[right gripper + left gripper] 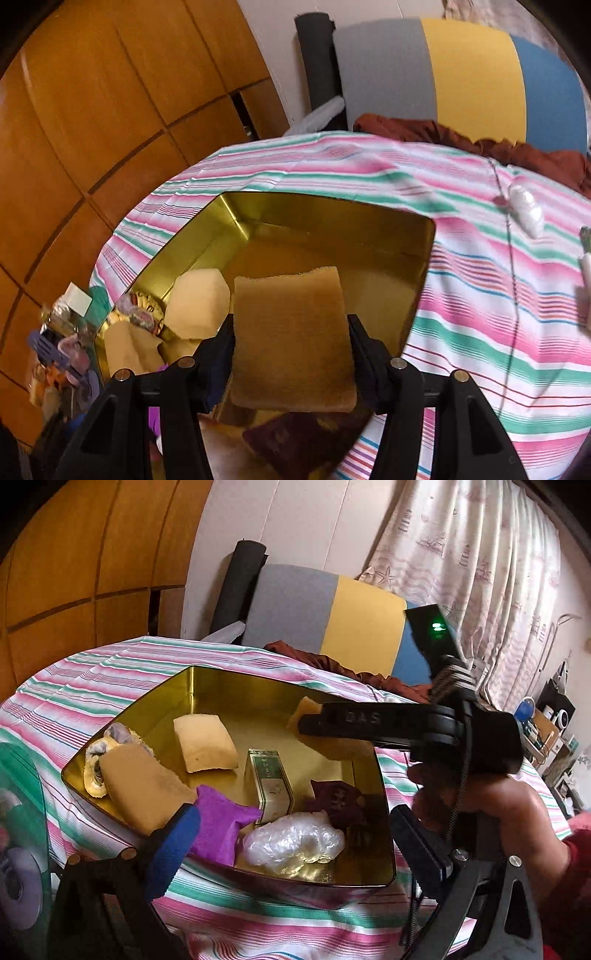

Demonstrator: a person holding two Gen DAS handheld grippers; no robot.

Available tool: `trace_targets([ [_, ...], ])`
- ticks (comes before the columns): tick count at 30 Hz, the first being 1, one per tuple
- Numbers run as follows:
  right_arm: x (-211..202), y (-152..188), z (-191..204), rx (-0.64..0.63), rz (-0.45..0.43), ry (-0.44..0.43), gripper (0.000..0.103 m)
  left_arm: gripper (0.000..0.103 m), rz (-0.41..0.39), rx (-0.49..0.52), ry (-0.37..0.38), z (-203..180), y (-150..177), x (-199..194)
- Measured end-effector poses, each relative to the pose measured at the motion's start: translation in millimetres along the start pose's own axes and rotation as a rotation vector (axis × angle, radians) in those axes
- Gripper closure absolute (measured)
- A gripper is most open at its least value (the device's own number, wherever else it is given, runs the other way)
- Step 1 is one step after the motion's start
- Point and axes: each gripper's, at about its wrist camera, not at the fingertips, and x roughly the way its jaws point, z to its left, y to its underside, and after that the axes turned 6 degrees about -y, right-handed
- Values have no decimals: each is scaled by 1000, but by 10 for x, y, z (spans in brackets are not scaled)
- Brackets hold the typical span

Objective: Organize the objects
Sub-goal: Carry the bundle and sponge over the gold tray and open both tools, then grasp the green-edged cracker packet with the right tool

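A gold tin (221,681) stands open on the striped tablecloth. Inside lie a cream sponge (205,744), a tan sponge (140,786), a green-and-white carton (271,781), a purple packet (221,819), a maroon packet (334,799) and a clear plastic bag (295,840). My left gripper (295,812) is open wide over the tin's near end, nothing between its fingers. My right gripper (291,354) is shut on another tan sponge (291,339), held flat above the tin (258,206). From the left wrist view, the right gripper (314,722) reaches in from the right with that sponge (306,707).
A small plastic-wrapped item (526,210) lies on the cloth right of the tin. Brown fabric (332,664) and grey, yellow and blue mats (332,616) sit behind the table. Wooden panels stand at left, with a pile of clutter (62,343) below the table edge.
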Motion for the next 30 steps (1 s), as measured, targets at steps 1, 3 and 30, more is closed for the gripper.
trace_targets([
  [1,41,-5,-4,8,18,0,45,0,2,-3,-3,4,2,2],
  [3,66,5,3,9,30,-8,45,0,9,-10,-7,14,6,15],
  [30,-1127,635,-887,158,-229,207,32,0,15,83,21,-400,80,-33],
])
